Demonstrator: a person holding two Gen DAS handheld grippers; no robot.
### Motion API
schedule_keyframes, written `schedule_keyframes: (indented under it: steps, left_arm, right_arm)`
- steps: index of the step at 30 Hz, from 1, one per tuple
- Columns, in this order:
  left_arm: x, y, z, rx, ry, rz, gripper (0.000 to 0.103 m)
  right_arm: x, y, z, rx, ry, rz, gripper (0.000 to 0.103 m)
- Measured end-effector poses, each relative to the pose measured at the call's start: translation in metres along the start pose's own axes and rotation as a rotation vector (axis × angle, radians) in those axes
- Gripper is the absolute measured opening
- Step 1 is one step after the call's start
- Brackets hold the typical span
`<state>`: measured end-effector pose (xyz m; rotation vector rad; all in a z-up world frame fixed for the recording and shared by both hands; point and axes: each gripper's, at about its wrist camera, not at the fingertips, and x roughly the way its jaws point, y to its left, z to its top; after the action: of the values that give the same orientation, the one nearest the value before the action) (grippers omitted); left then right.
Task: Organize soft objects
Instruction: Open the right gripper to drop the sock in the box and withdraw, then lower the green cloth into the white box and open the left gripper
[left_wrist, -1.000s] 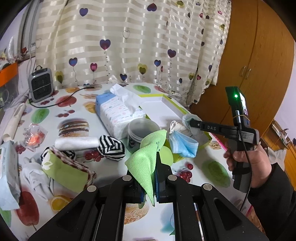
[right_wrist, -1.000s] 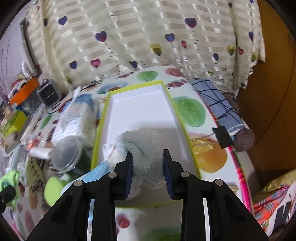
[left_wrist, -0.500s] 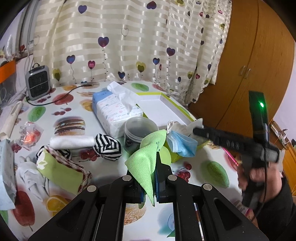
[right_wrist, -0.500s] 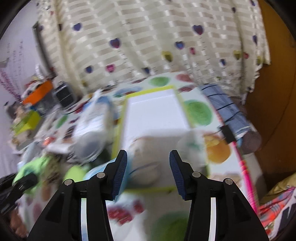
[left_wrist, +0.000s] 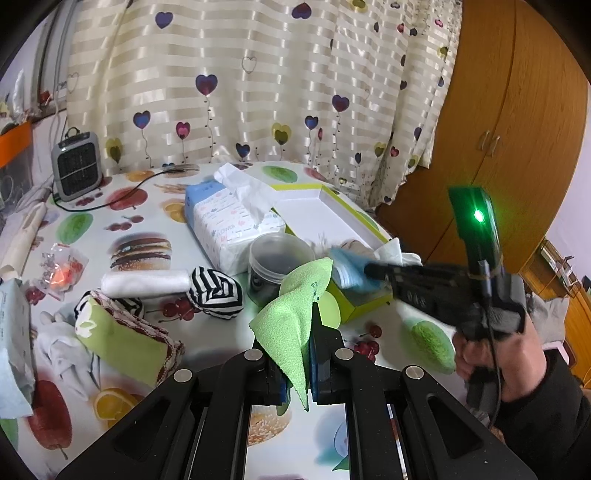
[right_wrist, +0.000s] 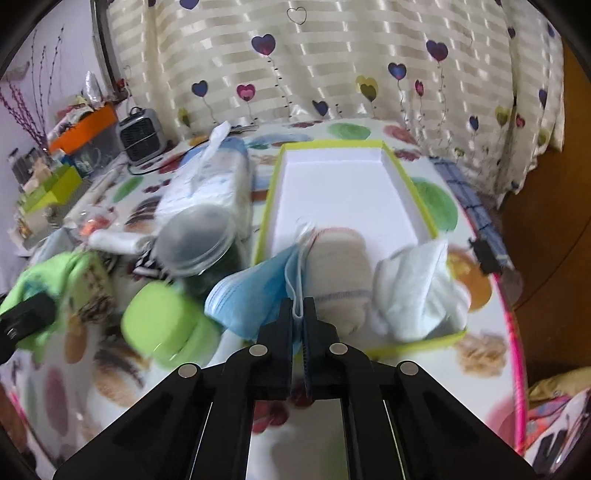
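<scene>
- The left gripper (left_wrist: 295, 363) is clenched on a green cloth (left_wrist: 293, 321), a soft fuzzy piece that stands up folded between its fingers.
- The right gripper (right_wrist: 299, 317) is pinched shut on the edge of a blue face mask (right_wrist: 251, 299). The mask is pleated, with white ear loops, and drapes over the near-left wall of the yellow-rimmed tray (right_wrist: 271, 188).
- Just ahead of the right gripper, inside that tray, lie a rolled cream sock (right_wrist: 340, 266) and a crumpled white glove (right_wrist: 417, 288).

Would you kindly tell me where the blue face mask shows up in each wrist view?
Left wrist view: blue face mask lies right of centre, draped over the tray's near corner.
Right wrist view: it sits low centre, its ear loop pinched in the right hand-held gripper.
Shared landmark: yellow-rimmed tray.
</scene>
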<state>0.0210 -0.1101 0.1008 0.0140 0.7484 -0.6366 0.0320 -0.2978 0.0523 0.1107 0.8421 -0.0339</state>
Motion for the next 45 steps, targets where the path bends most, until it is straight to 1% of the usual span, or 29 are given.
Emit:
schedule_keyframes:
  steps: [3, 5, 6, 7, 8, 9, 11, 12, 15, 21, 24, 30, 32, 38, 41, 45]
  left_arm:
    - [0.001, -0.001, 0.0, -0.002, 0.0, -0.004, 0.008]
    - [0.001, -0.001, 0.001, -0.005, 0.002, -0.007, 0.008]
    - [0.001, -0.001, 0.002, -0.005, 0.003, -0.01, 0.008]
    - [0.002, -0.002, 0.003, -0.003, 0.003, -0.011, 0.008]
    - [0.002, -0.002, 0.004, -0.002, 0.004, -0.012, 0.008]
    - [0.004, -0.003, 0.004, -0.002, 0.006, -0.014, 0.008]
    - [0.006, -0.004, 0.008, -0.003, 0.012, -0.02, 0.008]
    - [0.009, -0.005, 0.009, -0.003, 0.014, -0.024, 0.008]
    - [0.015, -0.01, 0.013, 0.004, 0.019, -0.035, 0.008]
    - [0.032, -0.028, 0.019, 0.038, 0.038, -0.057, 0.008]
    - [0.044, -0.036, 0.023, 0.046, 0.056, -0.064, 0.008]
    - [0.073, -0.057, 0.029, 0.067, 0.099, -0.075, 0.008]
    - [0.082, -0.064, 0.03, 0.07, 0.11, -0.083, 0.008]
    - [0.107, -0.074, 0.043, 0.064, 0.121, -0.074, 0.008]
    - [0.115, -0.078, 0.055, 0.064, 0.111, -0.063, 0.008]
    - [0.13, -0.081, 0.07, 0.055, 0.101, -0.073, 0.009]
  right_arm:
    - [0.003, -0.005, 0.014, -0.015, -0.036, -0.042, 0.004]
    - [0.01, -0.007, 0.019, -0.016, -0.028, -0.065, 0.004]
    - [0.015, -0.01, 0.021, -0.012, -0.015, -0.059, 0.005]
    - [0.017, -0.01, 0.022, -0.007, -0.009, -0.052, 0.008]
    - [0.015, -0.011, 0.021, -0.001, -0.015, -0.046, 0.016]
    - [0.009, -0.012, 0.019, 0.007, -0.04, -0.036, 0.023]
    - [0.0, -0.013, 0.015, 0.024, -0.074, -0.016, 0.055]
    - [-0.006, -0.014, 0.012, 0.036, -0.083, -0.007, 0.058]
    - [-0.02, -0.019, -0.001, 0.065, -0.1, -0.014, 0.058]
    - [-0.031, -0.031, -0.029, 0.112, -0.061, -0.039, 0.058]
    - [-0.033, -0.034, -0.044, 0.136, -0.028, -0.006, 0.058]
    - [-0.036, -0.039, -0.07, 0.169, 0.014, 0.011, 0.058]
    - [-0.036, -0.04, -0.076, 0.176, 0.024, 0.015, 0.058]
    - [-0.034, -0.045, -0.087, 0.193, 0.05, 0.018, 0.058]
    - [-0.033, -0.046, -0.089, 0.198, 0.053, 0.02, 0.058]
    - [-0.033, -0.045, -0.09, 0.191, 0.053, 0.025, 0.058]
